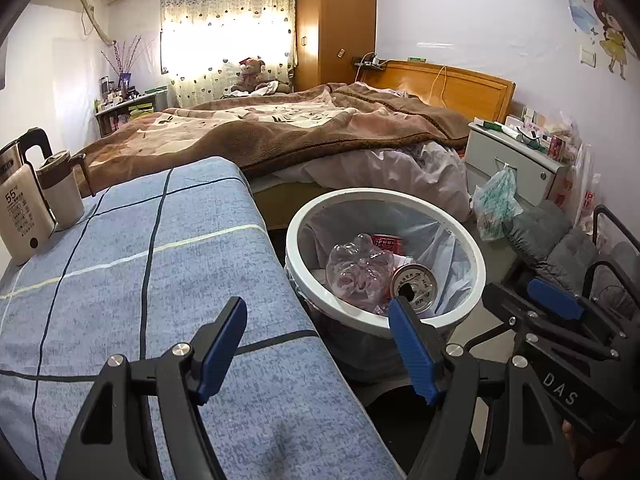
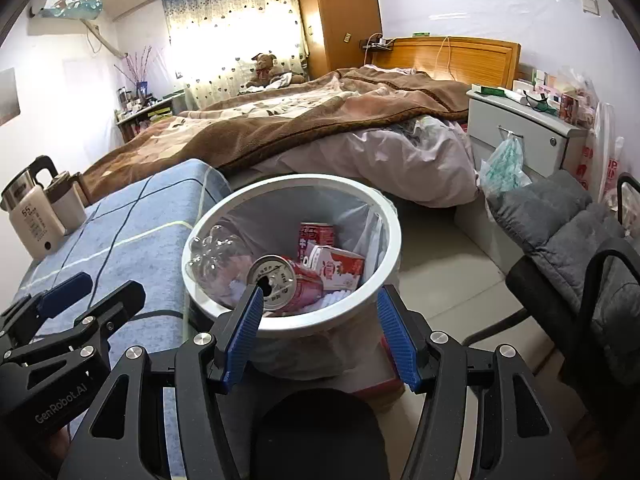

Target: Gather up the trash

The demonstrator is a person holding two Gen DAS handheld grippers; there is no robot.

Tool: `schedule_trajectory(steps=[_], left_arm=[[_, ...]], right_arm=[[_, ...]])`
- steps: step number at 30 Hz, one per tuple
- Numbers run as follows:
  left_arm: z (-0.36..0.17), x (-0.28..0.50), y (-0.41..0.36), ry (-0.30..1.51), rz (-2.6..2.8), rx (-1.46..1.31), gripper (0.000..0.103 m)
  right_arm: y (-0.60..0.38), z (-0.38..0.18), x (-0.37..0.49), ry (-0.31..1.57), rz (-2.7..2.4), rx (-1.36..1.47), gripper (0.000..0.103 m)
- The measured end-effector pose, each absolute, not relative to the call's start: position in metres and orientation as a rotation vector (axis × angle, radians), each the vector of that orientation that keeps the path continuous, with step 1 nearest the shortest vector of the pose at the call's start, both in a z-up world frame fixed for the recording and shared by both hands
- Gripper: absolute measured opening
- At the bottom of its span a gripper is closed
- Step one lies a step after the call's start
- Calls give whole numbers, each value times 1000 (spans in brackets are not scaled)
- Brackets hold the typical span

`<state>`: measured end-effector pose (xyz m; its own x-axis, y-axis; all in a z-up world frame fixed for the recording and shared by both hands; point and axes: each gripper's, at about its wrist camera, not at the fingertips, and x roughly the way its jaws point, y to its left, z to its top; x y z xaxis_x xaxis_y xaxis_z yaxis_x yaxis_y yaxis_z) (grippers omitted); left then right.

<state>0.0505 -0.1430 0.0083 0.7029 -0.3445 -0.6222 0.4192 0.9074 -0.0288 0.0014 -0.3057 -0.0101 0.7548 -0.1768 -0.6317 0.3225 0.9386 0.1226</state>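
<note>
Both sets of jaws stand wide apart with nothing between them — the left gripper (image 1: pixel 316 344) hovers over the near edge of the blue checked cloth (image 1: pixel 160 280), just beside the bin, and the right gripper (image 2: pixel 320 328) hangs directly in front of the bin's near rim. The white-rimmed trash bin (image 2: pixel 394 216), lined with a pale bag, is the landmark here, and the trash is all inside it: a clear crushed plastic bottle (image 2: pixel 216 256) against the side nearest the cloth, a red drink can (image 2: pixel 288 280) lying on its side with its silver top facing the cameras, a red-and-white carton (image 2: pixel 340 266) beyond it, and a second red can (image 2: pixel 316 236) further back. On the cloth beside the bin nothing loose shows in either view; only a kettle (image 1: pixel 20 208) and a lidded mug (image 1: pixel 60 188) stand at its far end, well away from the bin. Beyond the bin lies the bed with a brown blanket (image 2: pixel 280 120); to the far side of the bin from the cloth sits a chair with a grey cushion (image 2: pixel 560 224). My read: the drop step looks complete and the collecting is at or near its end. The next move calls for a look around for any leftover piece — or simply pulling both grippers clear of the bin, mind that rim.
</note>
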Motion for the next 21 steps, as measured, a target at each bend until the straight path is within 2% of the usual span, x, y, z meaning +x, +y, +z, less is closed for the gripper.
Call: schedule_trajectory(steps=[21], left_arm=[[9, 42, -140, 655, -415, 92, 75]], right_arm=[[-303, -11, -5, 650, -267, 231, 60]])
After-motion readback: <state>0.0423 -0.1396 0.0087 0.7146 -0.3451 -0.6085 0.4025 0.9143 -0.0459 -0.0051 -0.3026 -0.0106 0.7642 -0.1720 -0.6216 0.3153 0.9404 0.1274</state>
